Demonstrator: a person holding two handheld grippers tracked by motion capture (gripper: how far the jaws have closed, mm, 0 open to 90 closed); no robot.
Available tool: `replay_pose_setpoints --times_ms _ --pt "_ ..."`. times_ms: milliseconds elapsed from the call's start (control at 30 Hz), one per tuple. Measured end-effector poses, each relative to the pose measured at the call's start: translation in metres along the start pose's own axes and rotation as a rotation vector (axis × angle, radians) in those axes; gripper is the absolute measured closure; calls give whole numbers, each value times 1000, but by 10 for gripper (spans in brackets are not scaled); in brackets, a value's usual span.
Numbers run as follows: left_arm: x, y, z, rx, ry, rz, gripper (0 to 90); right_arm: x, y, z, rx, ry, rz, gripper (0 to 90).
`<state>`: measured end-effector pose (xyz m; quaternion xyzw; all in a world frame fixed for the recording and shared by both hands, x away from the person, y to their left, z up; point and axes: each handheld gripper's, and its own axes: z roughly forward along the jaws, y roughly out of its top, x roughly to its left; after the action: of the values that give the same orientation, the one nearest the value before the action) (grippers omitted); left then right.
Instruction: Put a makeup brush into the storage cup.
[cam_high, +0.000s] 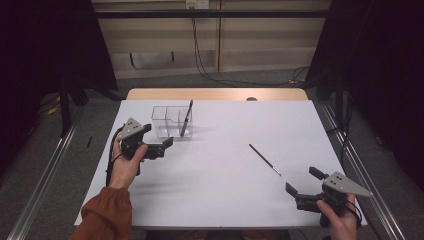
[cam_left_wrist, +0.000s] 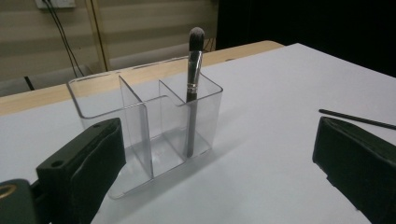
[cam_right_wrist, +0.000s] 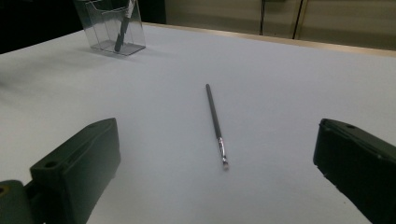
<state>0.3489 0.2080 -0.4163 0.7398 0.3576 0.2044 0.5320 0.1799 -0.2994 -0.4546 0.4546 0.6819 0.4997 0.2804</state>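
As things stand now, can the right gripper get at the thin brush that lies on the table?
Probably yes. The right gripper is open and points toward the thin brush, which lies flat on the white table. Nothing stands between them. The clear organizer is far off, near the left gripper.

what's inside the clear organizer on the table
One makeup brush stands in an end compartment of the clear organizer, bristles up, leaning slightly. The other compartments look empty; nothing is covered, since the walls are see-through.

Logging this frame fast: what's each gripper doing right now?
Left gripper: open, holding nothing, jaws apart near the clear organizer.
Right gripper: open, holding nothing, jaws apart facing the thin brush lying on the table.
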Motion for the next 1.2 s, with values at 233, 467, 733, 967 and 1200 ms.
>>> replay_pose_setpoints --times_ms 233,467,733,967,1200 --pt "-7 -5 -15 -19 17 -3 22 0 0 0 1 -3 -1 3" --pt "-12 -14 -26 -27 23 -2 23 0 0 1 0 -3 0 3" --pt "-15 -28 -43 -9 46 -4 25 0 0 2 1 -3 -2 3" --pt "-21 -39 -54 -16 50 -10 27 -1 0 3 5 -5 -5 3" --pt "-24 -46 -65 -17 50 -1 26 0 1 3 6 -9 -1 3"
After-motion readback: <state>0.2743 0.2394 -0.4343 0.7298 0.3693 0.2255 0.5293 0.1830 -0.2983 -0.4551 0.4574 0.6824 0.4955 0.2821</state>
